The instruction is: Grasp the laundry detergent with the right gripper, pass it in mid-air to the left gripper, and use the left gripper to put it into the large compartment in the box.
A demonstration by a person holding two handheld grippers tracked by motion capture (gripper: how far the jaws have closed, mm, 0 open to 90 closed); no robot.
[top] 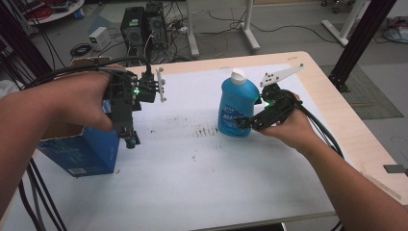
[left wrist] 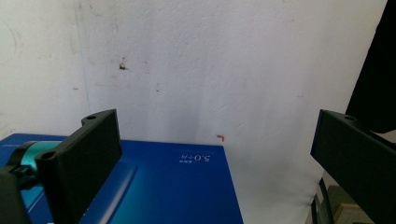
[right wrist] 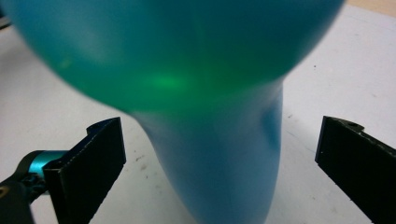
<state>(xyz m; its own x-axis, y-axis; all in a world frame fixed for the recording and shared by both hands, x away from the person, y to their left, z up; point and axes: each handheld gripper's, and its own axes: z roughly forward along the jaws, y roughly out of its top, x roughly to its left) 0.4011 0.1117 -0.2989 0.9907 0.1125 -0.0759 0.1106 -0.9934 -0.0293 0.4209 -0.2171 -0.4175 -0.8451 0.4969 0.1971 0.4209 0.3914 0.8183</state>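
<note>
On white table (top: 192,183): upright blue bottle (top: 236,108), white cap; right tool (top: 243,124) jaws apart around it.

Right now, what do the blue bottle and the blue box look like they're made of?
The blue bottle with a white cap looks like glossy moulded plastic, slightly translucent: the right gripper view shows a soft green glow on its curved wall. The blue rectangular box looks like printed cardboard with a satin coating, judging by its flat face, crisp edge and faint sheen; a laminate is possible.
</note>
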